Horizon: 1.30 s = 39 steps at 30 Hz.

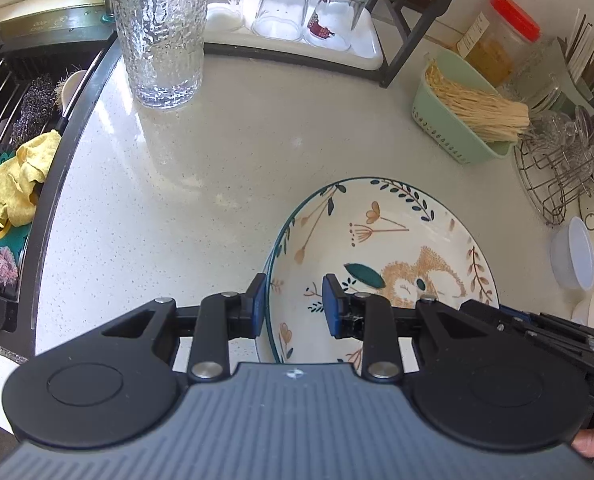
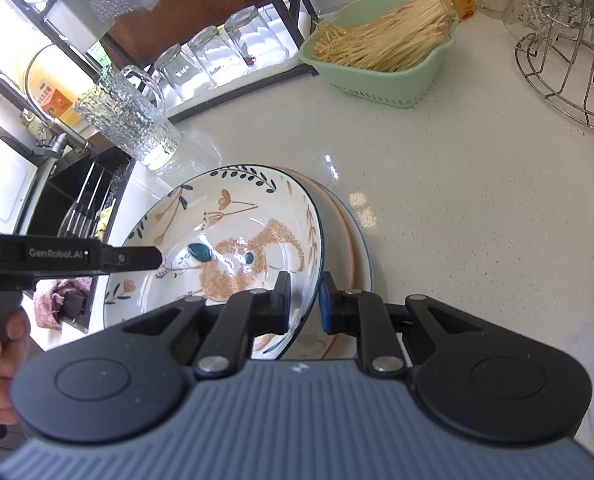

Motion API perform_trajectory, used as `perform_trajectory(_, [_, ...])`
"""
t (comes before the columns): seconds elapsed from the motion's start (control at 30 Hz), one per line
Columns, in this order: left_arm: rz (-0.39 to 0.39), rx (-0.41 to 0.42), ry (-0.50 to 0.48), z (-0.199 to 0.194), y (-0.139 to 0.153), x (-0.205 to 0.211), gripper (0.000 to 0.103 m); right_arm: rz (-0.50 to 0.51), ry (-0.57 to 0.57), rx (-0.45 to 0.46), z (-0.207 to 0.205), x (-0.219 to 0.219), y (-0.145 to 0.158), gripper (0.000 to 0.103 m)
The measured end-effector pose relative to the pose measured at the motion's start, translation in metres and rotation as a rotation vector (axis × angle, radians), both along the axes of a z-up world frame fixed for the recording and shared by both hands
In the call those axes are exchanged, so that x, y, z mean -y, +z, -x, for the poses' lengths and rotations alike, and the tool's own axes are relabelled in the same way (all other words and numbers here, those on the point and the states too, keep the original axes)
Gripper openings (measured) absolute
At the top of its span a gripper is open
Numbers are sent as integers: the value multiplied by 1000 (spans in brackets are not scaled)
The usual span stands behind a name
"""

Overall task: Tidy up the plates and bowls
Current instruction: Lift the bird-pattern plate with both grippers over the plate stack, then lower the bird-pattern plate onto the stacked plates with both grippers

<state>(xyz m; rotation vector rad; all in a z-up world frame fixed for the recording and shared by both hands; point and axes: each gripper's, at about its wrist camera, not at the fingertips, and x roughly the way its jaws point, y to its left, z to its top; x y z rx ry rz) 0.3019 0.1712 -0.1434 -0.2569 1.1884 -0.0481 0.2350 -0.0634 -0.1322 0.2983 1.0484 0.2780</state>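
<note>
A floral plate with a rabbit picture (image 1: 397, 240) sits on top of a stack of plates (image 2: 357, 240) on the white counter; it also shows in the right wrist view (image 2: 233, 232). My left gripper (image 1: 293, 304) straddles the plate's left rim, jaws a little apart, one finger outside and one inside. My right gripper (image 2: 305, 302) is closed on the plate's right rim, one finger on each side. The left gripper also shows in the right wrist view (image 2: 137, 258) at the plate's far edge.
A textured glass mug (image 1: 159, 32) stands behind the plates. Upturned glasses (image 1: 285, 4) sit on a white tray. A green basket of noodles (image 1: 469, 112), a wire rack with glassware (image 1: 565, 160) and small bowls (image 1: 573, 258) are right. The sink (image 1: 21, 140) is left.
</note>
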Motion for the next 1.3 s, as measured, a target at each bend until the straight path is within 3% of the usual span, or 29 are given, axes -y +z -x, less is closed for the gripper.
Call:
perform_trajectory(0.17, [-22, 2, -14, 1, 0, 2, 34, 21, -14, 18, 0, 0, -1, 18])
perform_trajectory(0.23, [21, 22, -28, 2, 3, 2, 33, 7, -24, 40, 1, 3, 1, 18])
perform_trajectory(0.5, [5, 46, -78, 5, 4, 18, 33, 26, -33, 55, 4, 0, 1, 18])
perform_trajectory(0.7, [1, 89, -101, 8, 12, 21, 33, 134, -32, 116, 12, -6, 8, 17])
perform_trajectory(0.87, [3, 115, -108, 15, 15, 22, 33, 143, -38, 143, 15, -10, 9, 17])
perform_trajectory(1.3, [28, 254, -133, 31, 67, 18, 33, 135, -123, 300, 40, -5, 71, 17])
